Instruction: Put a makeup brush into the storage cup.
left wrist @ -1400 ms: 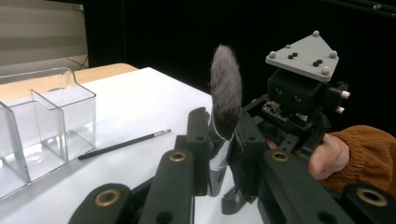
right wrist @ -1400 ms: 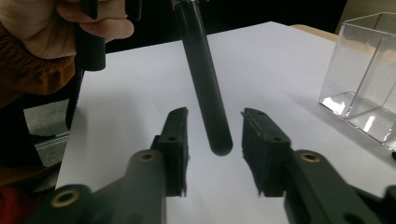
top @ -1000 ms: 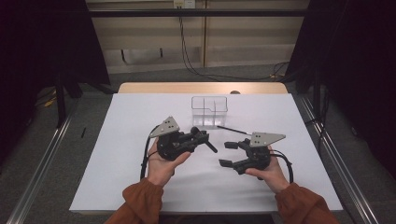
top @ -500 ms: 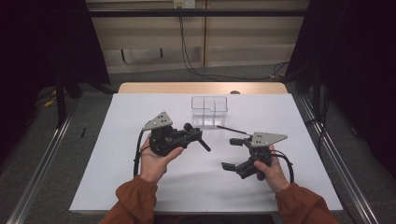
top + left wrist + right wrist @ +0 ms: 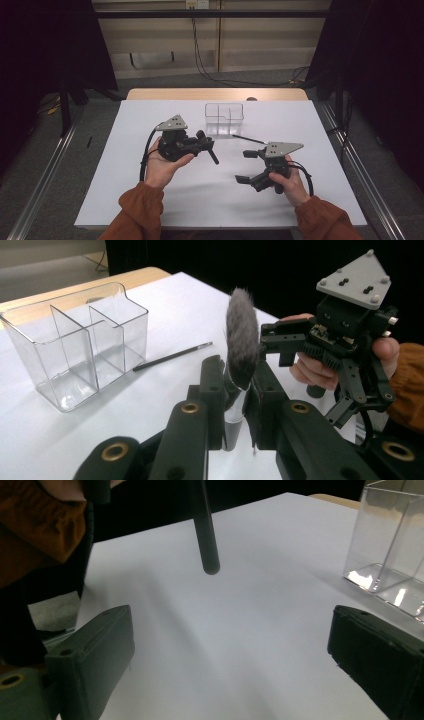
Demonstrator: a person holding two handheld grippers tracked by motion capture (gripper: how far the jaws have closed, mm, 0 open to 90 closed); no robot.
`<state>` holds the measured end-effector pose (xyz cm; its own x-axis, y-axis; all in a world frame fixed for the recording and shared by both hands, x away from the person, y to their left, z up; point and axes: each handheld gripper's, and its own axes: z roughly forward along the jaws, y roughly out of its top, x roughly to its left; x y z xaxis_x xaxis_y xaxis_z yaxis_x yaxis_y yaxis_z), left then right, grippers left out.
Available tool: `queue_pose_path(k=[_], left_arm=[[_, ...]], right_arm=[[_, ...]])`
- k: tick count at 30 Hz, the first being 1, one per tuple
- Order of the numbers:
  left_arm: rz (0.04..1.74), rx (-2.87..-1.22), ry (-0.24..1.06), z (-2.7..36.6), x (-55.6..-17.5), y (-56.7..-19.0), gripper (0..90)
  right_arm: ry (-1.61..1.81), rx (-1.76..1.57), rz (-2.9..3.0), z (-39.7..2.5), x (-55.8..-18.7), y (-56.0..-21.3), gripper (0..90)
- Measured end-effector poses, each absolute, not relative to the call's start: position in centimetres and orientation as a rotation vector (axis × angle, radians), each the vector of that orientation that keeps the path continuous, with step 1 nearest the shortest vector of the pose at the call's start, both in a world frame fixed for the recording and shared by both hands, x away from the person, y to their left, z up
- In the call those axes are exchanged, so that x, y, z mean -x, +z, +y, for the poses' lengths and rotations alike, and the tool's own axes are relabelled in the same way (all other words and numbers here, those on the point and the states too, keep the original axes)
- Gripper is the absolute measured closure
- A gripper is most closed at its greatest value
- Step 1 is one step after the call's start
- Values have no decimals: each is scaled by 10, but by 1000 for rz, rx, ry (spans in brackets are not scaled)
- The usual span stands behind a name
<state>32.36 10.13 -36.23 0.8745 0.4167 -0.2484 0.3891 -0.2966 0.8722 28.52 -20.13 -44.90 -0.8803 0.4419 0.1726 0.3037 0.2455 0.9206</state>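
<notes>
While held mid-air over white surface (image 5: 150, 200) in high view, makeup brush (image 5: 212, 153) pinched by left claw (image 5: 206, 145), handle end toward right claw (image 5: 246, 166), nr clear organizer (image 5: 224, 119). Left gripper view: bristles (image 5: 242, 342) up, long axis upright btwn jaws; slim brush (image 5: 172, 356) lying beside organizer. Right gripper view: jaws spread, empty; handle tip (image 5: 209, 555) hanging above. Step prob carry-to-organizer; next needs lining up over a compartment.

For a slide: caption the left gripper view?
Left gripper clamps a grey-bristled makeup brush beside a clear plastic divided organiser.

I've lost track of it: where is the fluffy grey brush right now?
The grey brush is clamped upright in the left gripper, left of table centre, just in front of the clear organizer.
</notes>
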Motion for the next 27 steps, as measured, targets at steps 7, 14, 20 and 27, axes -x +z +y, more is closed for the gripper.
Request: queue_pose_path(k=[7, 14, 20, 27], left_arm=[[619, -2010, 11, 86, -334, -369, 797], [615, -2065, -2, 79, -335, -367, 797], [589, -2053, -29, 83, -331, -371, 796], [602, -2053, -29, 87, -330, -375, 797]], right_arm=[[1714, -722, 2352, -200, -287, -450, 30], [1733, -671, 2319, -193, -291, -443, 37], [1731, -627, 2336, -175, -293, -439, 49], [1777, -572, 2394, -153, -295, -442, 37]])
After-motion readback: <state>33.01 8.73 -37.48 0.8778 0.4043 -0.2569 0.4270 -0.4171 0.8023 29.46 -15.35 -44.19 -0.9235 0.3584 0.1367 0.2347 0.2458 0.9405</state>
